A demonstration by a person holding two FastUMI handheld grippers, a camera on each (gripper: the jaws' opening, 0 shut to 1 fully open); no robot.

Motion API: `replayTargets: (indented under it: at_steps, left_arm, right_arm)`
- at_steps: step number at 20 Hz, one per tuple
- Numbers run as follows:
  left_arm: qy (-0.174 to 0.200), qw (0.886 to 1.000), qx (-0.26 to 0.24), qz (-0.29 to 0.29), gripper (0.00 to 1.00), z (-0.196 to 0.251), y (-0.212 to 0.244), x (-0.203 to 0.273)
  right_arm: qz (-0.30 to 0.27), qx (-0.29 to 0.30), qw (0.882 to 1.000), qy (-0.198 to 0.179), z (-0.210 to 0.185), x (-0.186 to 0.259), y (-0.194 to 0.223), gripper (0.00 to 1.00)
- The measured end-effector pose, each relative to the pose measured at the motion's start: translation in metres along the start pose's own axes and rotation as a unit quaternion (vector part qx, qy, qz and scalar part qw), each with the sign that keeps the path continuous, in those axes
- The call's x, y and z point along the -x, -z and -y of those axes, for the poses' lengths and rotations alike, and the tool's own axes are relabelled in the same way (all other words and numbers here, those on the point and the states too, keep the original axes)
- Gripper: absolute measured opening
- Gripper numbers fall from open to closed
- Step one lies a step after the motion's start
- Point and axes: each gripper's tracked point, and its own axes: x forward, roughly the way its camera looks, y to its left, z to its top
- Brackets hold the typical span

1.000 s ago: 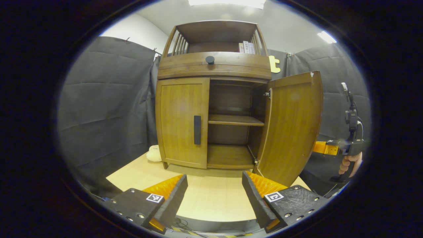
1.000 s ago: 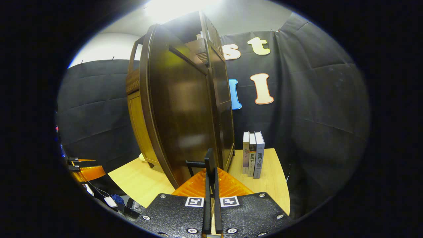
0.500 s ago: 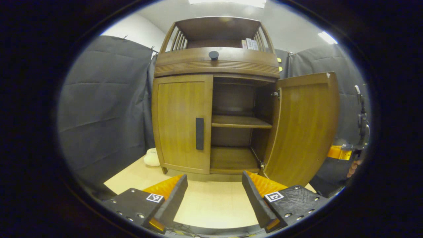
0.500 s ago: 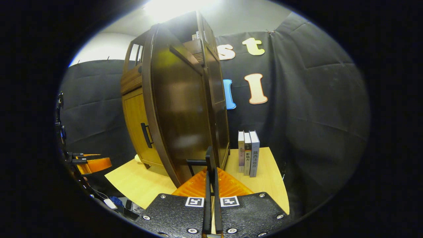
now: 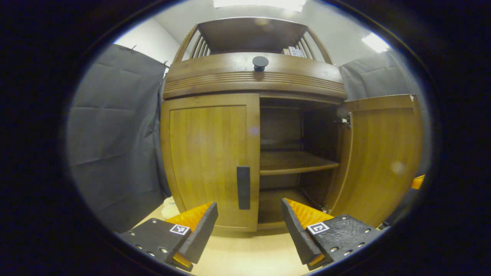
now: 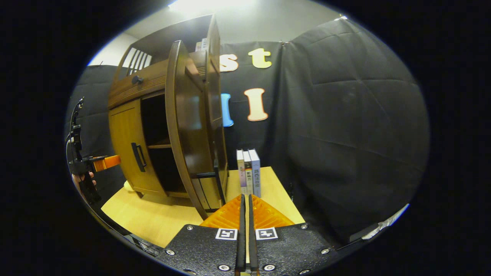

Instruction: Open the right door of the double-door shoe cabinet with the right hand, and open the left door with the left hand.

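Observation:
The wooden shoe cabinet [image 5: 253, 76] stands close in the left gripper view. Its left door [image 5: 207, 153] is closed, with a black vertical handle [image 5: 243, 187] near its inner edge. The right door [image 5: 379, 161] is swung wide, showing a shelf [image 5: 295, 163] inside. My left gripper [image 5: 249, 214] is open, just short of that handle and a little below it, holding nothing. In the right gripper view my right gripper [image 6: 245, 203] is shut on nothing, to the right of the open right door [image 6: 188, 126] and clear of that door's handle [image 6: 216, 180]. The left gripper [image 6: 103, 163] shows far left, in front of the left door [image 6: 124, 149].
The cabinet sits on a light wooden table [image 6: 153, 214]. Three upright books [image 6: 248, 172] stand on the table beside the cabinet's right side. A white soft object [image 5: 168, 207] lies by the cabinet's left foot. A round black knob [image 5: 260, 62] sits on the drawer above.
My left gripper has moved closer to the cabinet, towards the left door's handle. My right gripper has come off the right door's handle and drawn back to the right; the door stays open.

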Motion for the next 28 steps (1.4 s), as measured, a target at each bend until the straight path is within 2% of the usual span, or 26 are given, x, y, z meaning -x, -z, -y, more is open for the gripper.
replayTargets:
  at_steps: [3,5,8,12,15,17,19,20,22,24,28]
  left_arm:
    - [0.009,1.0,-0.004,0.016,1.0,-0.006,-0.003,-0.041]
    - [0.031,0.999,0.002,0.023,0.89,-0.004,-0.003,-0.064]
    - [0.046,0.999,0.011,0.024,1.0,-0.006,0.003,-0.094]
    - [0.054,0.998,0.019,0.024,1.0,-0.007,0.014,-0.119]
    - [0.068,0.997,0.028,0.018,1.0,-0.005,0.023,-0.129]
    - [0.06,0.998,0.028,0.015,0.85,-0.003,0.024,-0.136]
    - [0.073,0.997,0.027,0.015,0.7,0.002,0.024,-0.139]
    - [0.049,0.998,0.02,0.015,0.46,-0.004,0.026,-0.146]
    - [0.037,0.999,0.007,0.02,0.38,-0.004,0.023,-0.143]
    - [0.03,0.999,0.014,0.025,0.29,-0.009,0.023,-0.141]
    - [0.043,0.999,0.025,0.018,0.12,-0.008,0.027,-0.137]
  right_arm:
    - [0.017,-0.013,0.998,0.066,0.013,0.023,-0.007,0.04]
    - [0.036,-0.015,0.993,0.11,0.018,0.04,-0.01,0.07]
    - [0.04,0.0,0.988,0.148,0.009,0.06,0.0,0.42]
    - [0.024,0.036,0.983,0.181,0.001,0.088,0.008,0.89]
    - [0.016,0.031,0.983,0.18,-0.011,0.101,0.009,0.93]
    - [0.019,0.02,0.984,0.176,-0.02,0.107,0.007,0.94]
    - [0.031,0.019,0.983,0.181,-0.026,0.108,0.002,0.94]
    - [0.036,0.015,0.983,0.179,-0.032,0.106,-0.001,0.94]
    - [0.045,0.004,0.985,0.166,-0.047,0.1,-0.007,0.94]
    - [0.051,0.002,0.987,0.151,-0.061,0.096,-0.007,0.94]
    - [0.058,0.0,0.989,0.134,-0.078,0.088,-0.006,0.94]
